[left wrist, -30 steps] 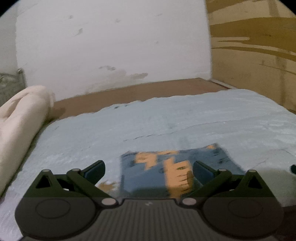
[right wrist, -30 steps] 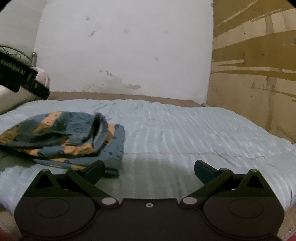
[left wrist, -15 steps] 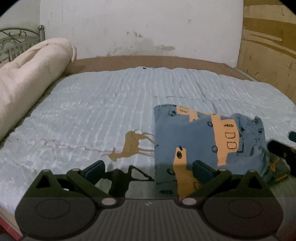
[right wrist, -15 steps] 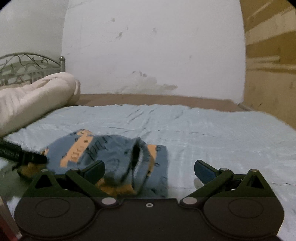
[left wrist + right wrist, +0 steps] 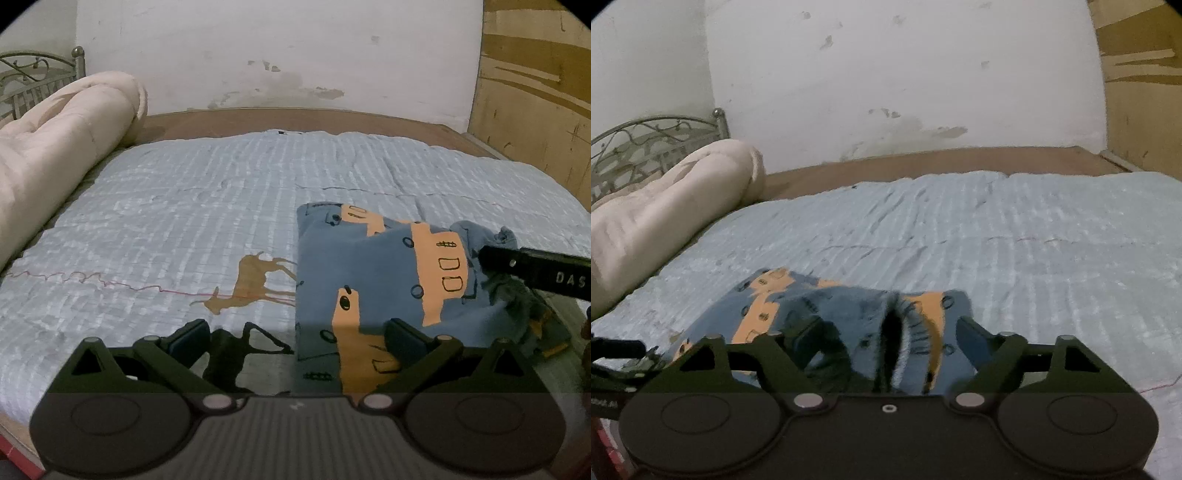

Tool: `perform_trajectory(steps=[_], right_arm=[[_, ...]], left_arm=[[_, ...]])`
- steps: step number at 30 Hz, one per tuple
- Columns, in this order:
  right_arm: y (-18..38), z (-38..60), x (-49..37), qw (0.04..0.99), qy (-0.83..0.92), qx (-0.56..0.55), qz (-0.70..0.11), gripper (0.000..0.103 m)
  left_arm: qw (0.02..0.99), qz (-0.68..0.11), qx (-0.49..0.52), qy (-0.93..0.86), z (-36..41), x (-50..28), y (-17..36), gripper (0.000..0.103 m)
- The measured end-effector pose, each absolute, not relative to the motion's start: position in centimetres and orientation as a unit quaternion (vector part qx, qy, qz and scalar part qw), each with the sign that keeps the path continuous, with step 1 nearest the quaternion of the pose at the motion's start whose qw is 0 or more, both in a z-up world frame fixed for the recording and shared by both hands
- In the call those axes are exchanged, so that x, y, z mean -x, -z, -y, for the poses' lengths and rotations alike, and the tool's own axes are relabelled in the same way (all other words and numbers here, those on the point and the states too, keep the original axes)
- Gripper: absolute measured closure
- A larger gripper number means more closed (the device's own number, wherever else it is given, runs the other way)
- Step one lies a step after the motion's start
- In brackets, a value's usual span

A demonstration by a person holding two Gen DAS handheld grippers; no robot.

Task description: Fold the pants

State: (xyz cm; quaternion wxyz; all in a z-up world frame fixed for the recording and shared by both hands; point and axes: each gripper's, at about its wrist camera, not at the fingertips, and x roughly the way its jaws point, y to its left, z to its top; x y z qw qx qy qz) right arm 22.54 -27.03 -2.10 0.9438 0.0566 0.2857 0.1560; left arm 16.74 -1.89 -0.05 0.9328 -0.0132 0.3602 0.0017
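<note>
left wrist view: pants point(image 5: 373, 280), blue with orange print, on bed point(image 5: 207, 206); left hand-held gripper point(image 5: 295, 338) apart; right hand-held gripper point(image 5: 886, 341) closing around bunched cloth, not clamped.

Dim, flat indoor light through two fisheye lenses.
Dark corners and bowed edges frame both views. The left wrist view is fairly sharp, with a hard shadow on the bedspread point(image 5: 229, 206) near the lens; the right wrist view smears the pants point(image 5: 849, 314) with motion blur.

Both wrist views low, close over bed point(image 5: 221, 192), facing wall; share pants point(image 5: 369, 266).
</note>
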Motion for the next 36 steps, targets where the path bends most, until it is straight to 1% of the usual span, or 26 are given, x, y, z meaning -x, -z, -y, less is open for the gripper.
perform_trajectory(steps=[6,9,11,14,19,22,24,26,27,28,36], right_arm=[[2.9,27.8,-22.3,0.937,-0.138,-0.093,-0.308,0.029],[3.0,27.9,-21.5,0.936,-0.141,-0.1,-0.307,0.04],[3.2,28.0,-21.2,0.935,-0.144,-0.106,-0.308,0.049],[3.5,28.2,-20.8,0.933,-0.142,-0.119,-0.307,0.054],[3.5,29.1,-20.2,0.922,-0.127,-0.182,-0.316,0.054],[3.2,28.7,-19.4,0.925,-0.124,-0.171,-0.315,0.055],[3.1,28.2,-19.2,0.93,-0.122,-0.152,-0.313,0.061],[3.0,28.1,-19.0,0.932,-0.122,-0.149,-0.309,0.073],[3.0,28.2,-18.9,0.933,-0.121,-0.151,-0.305,0.078],[2.9,28.3,-18.8,0.934,-0.12,-0.151,-0.3,0.089],[2.5,29.2,-18.3,0.935,-0.119,-0.18,-0.281,0.094]], left_arm=[[0.932,-0.361,0.013,-0.003,1.9,-16.7,0.2,0.001],[0.932,-0.362,0.014,-0.003,1.9,-16.7,0.3,0.001],[0.932,-0.362,0.013,-0.002,2.0,-16.7,0.2,0.001],[0.932,-0.362,0.013,-0.001,1.9,-16.6,0.3,0.001],[0.932,-0.362,0.015,-0.002,1.9,-16.6,0.4,0.001],[0.932,-0.362,0.014,-0.002,1.9,-16.6,0.4,0.001],[0.932,-0.362,0.014,-0.001,1.9,-16.5,0.4,0.001],[0.932,-0.361,0.013,-0.001,1.9,-16.4,0.3,0.001],[0.933,-0.361,0.013,-0.002,1.9,-16.4,0.3,0.001],[0.933,-0.36,0.014,-0.002,1.9,-16.4,0.2,0.001],[0.935,-0.355,0.017,-0.006,2.0,-16.1,-0.1,0.001]])
